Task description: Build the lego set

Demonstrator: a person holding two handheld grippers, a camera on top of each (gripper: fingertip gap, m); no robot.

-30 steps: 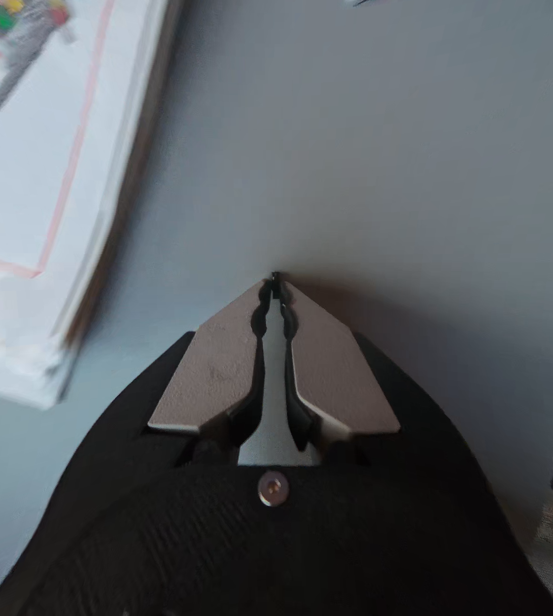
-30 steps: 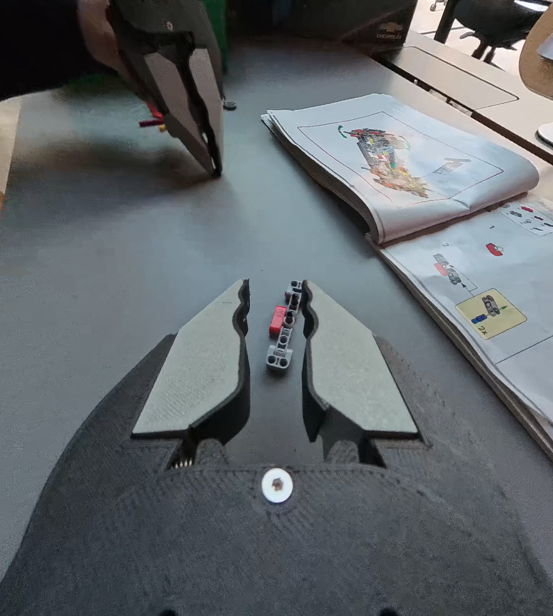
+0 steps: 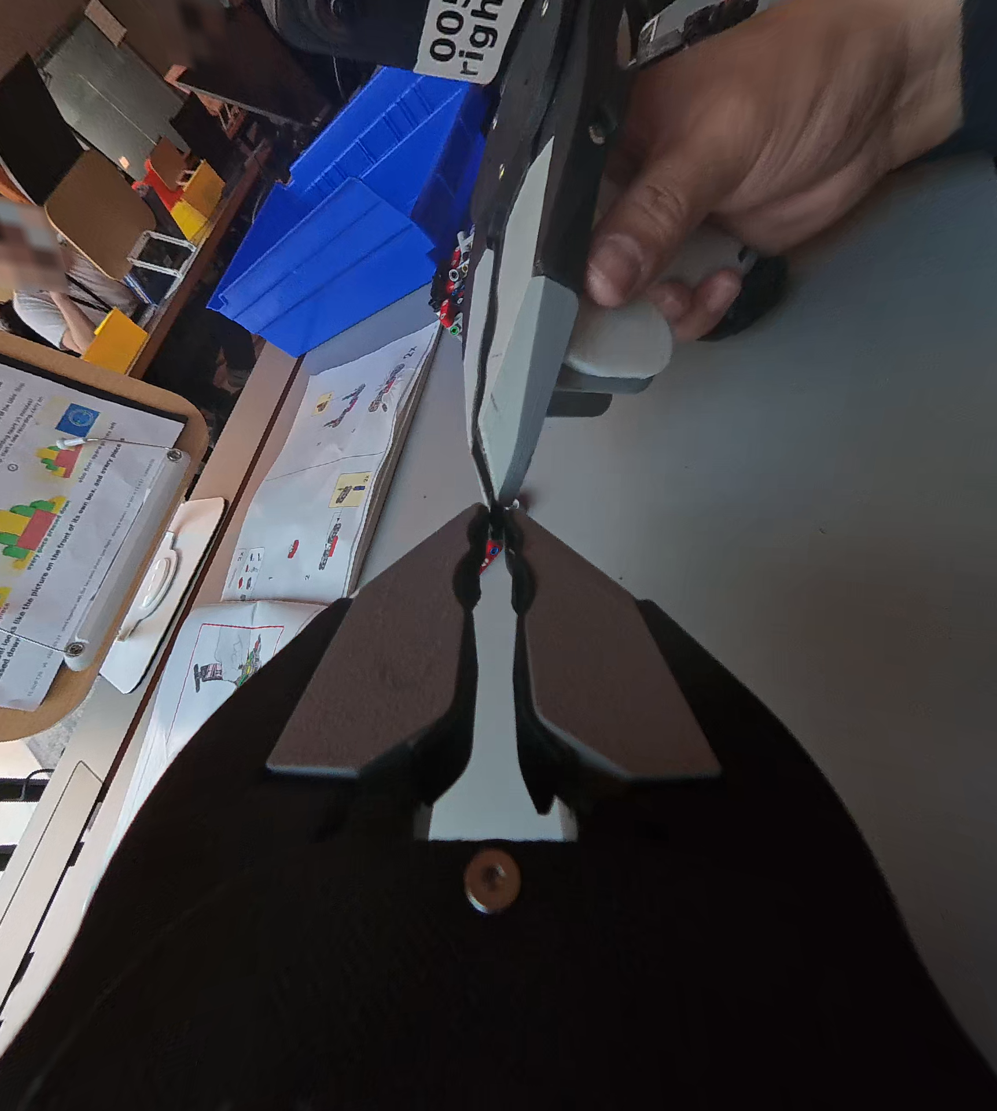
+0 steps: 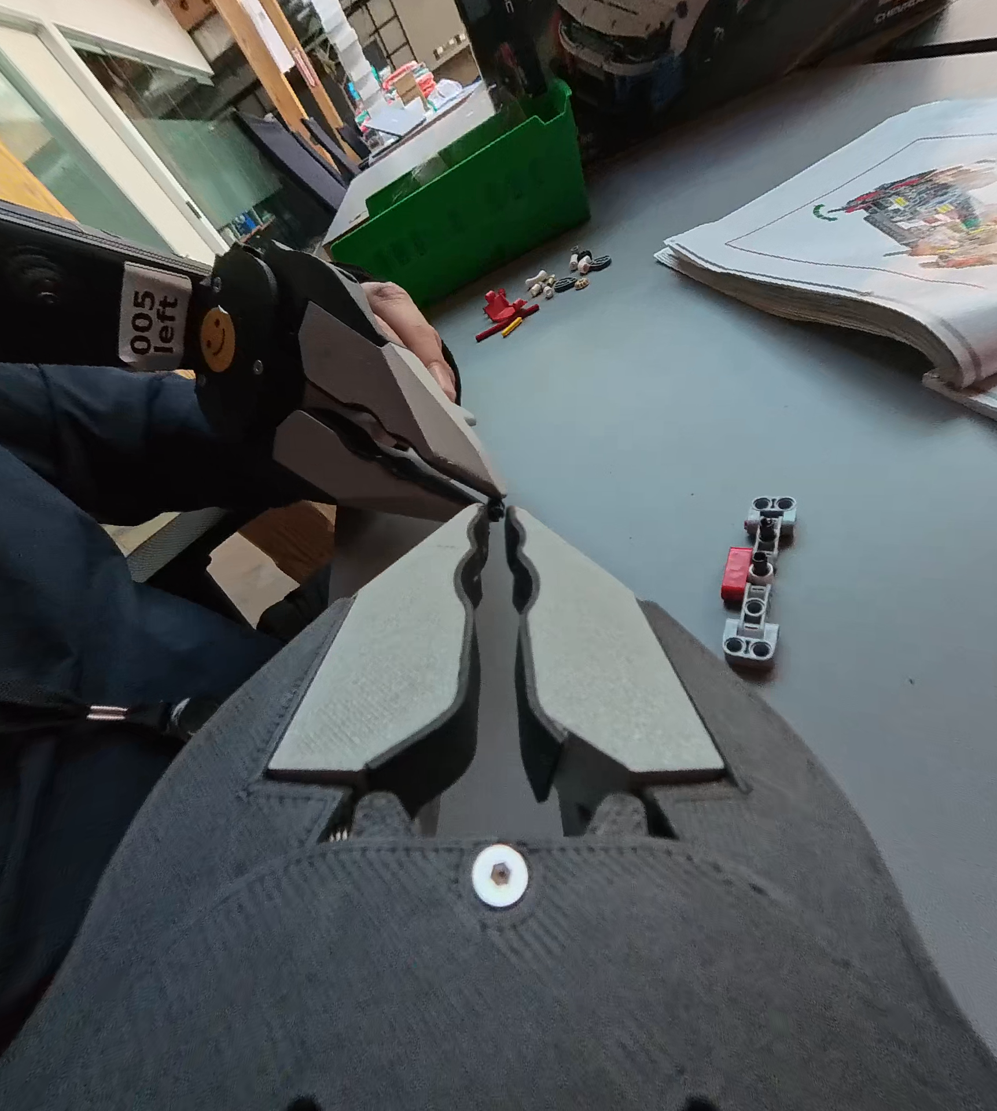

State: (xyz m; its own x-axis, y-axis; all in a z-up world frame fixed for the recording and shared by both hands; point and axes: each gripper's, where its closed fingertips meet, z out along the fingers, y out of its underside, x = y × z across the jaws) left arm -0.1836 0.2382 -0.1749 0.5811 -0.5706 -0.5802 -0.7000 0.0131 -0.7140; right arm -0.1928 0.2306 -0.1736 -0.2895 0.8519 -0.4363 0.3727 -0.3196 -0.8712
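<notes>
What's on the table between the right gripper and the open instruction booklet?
A grey-and-red brick assembly lies flat on the grey table there, touching neither; the right wrist view shows it.

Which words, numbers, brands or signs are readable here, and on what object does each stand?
I do not copy writing; its bearers:
White label, right gripper.
Grey label, left gripper.
Printed sheet on clipboard.
Open booklet: tiny print.
Dark box: blurred lettering.

blue bin (image 3: 357, 198) upper centre | green bin (image 4: 472, 198) upper centre | red-and-grey brick assembly (image 4: 754, 583) right | grey table (image 4: 724, 391)
</notes>
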